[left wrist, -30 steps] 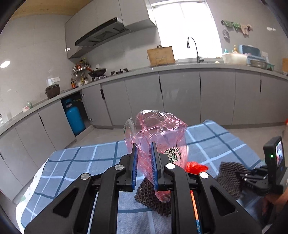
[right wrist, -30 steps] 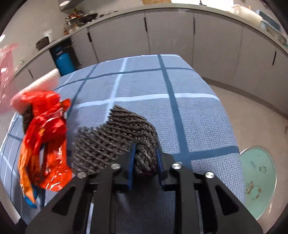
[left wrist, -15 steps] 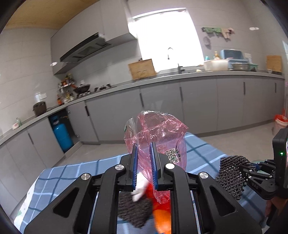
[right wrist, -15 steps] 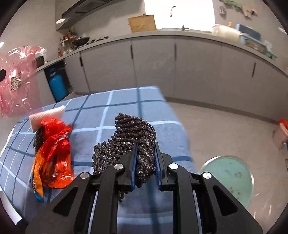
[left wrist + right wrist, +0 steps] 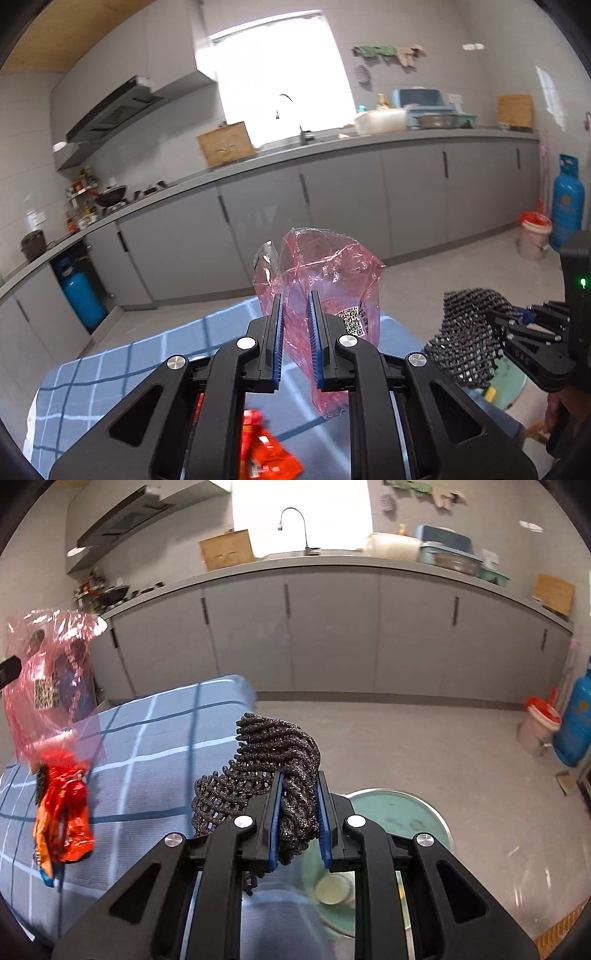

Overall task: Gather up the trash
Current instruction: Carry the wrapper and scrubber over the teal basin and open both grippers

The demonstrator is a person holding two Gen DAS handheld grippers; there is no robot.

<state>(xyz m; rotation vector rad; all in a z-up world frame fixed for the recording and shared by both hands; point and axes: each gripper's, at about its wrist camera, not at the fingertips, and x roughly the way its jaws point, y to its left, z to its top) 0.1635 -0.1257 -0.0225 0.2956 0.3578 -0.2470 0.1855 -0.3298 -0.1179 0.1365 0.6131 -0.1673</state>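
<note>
My left gripper (image 5: 295,321) is shut on a crumpled pink clear plastic wrapper (image 5: 325,280) with a QR label, held in the air above the blue checked table (image 5: 110,369). The wrapper also shows at the left of the right wrist view (image 5: 48,679). My right gripper (image 5: 298,805) is shut on a dark grey foam net (image 5: 266,768), held past the table's right edge, above a round green bin (image 5: 402,816) on the floor. The net also shows in the left wrist view (image 5: 469,332). A red and orange snack wrapper (image 5: 64,812) lies on the table; it also shows in the left wrist view (image 5: 266,450).
Grey kitchen cabinets (image 5: 332,635) with a sink run along the back. An orange-lidded bucket (image 5: 539,723) and a blue gas cylinder (image 5: 576,723) stand at the right wall. Another blue cylinder (image 5: 81,295) stands under the left counter. The floor beyond the table is bare concrete.
Both grippers have risen and swung right with their loads. The net has left the table and now hangs over the green bin. The view now looks more toward the cabinets.
</note>
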